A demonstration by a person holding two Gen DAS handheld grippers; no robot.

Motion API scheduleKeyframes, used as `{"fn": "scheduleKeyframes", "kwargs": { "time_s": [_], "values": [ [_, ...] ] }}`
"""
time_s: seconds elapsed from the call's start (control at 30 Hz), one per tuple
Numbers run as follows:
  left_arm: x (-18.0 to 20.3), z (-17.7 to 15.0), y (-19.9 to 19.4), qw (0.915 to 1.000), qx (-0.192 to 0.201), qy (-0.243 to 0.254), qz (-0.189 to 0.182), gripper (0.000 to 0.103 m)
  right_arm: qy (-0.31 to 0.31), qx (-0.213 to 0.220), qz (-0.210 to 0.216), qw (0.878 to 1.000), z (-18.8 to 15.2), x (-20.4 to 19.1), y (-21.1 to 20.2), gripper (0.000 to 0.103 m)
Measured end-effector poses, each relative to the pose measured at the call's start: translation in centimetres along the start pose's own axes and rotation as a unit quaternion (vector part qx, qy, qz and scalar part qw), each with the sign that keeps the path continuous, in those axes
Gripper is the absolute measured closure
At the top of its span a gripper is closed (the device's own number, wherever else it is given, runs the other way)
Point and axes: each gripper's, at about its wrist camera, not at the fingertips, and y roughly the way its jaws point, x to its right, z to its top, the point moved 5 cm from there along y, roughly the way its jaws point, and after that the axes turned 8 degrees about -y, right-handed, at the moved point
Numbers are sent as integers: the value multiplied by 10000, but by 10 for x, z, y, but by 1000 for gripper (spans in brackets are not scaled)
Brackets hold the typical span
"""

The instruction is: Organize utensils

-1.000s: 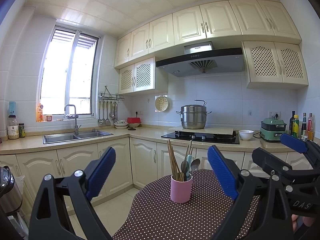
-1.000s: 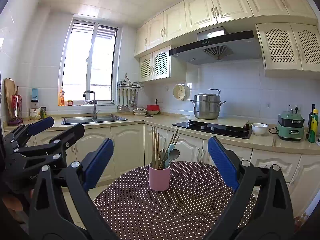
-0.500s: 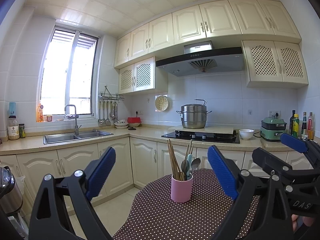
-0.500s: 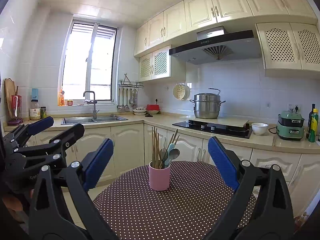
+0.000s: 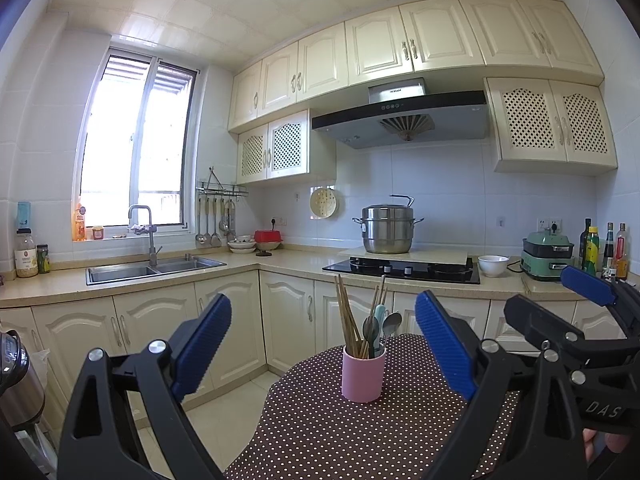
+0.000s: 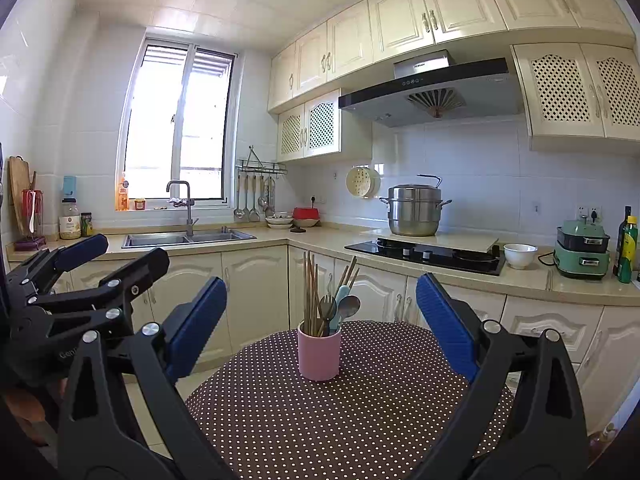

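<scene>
A pink cup (image 5: 363, 374) (image 6: 319, 356) stands upright on a round table with a brown polka-dot cloth (image 5: 360, 432) (image 6: 340, 412). It holds several wooden chopsticks (image 5: 347, 316) (image 6: 309, 292), a teal-handled spoon, a fork and a metal spoon (image 6: 349, 306). My left gripper (image 5: 323, 344) is open and empty, well short of the cup. My right gripper (image 6: 321, 320) is open and empty too, with the cup seen between its blue pads. Each gripper shows at the edge of the other's view: the right gripper (image 5: 576, 304) and the left gripper (image 6: 120, 252).
Behind the table runs an L-shaped counter with a sink (image 5: 152, 270), a hob with a steel pot (image 5: 387, 232), a white bowl (image 5: 493, 265), a green cooker (image 5: 547, 255) and bottles (image 5: 600, 246). Ladles hang on a wall rail (image 5: 216, 216). A kettle (image 5: 16, 384) stands low at left.
</scene>
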Motion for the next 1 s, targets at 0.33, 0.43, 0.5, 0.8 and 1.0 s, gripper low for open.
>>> {"fn": "scheduleKeyframes", "kwargs": {
  "time_s": [0.33,0.43,0.5,0.8,1.0],
  "values": [
    [1,-3,18,9999,-41,92,66,11,124,-27,57,9999,-6,5,19,9],
    [0,-4,24,9999,-81,91,73,11,137,-48,62,9999,-7,6,25,9],
    [0,-5,29,9998,-110,105,88,11,144,-75,68,9998,-9,7,29,9],
    [-2,-15,52,9993,-338,124,133,11,292,-315,140,9990,-23,12,53,9],
    [-7,-29,75,9980,-598,102,199,11,343,-646,157,9972,-44,18,82,9]
  ]
}}
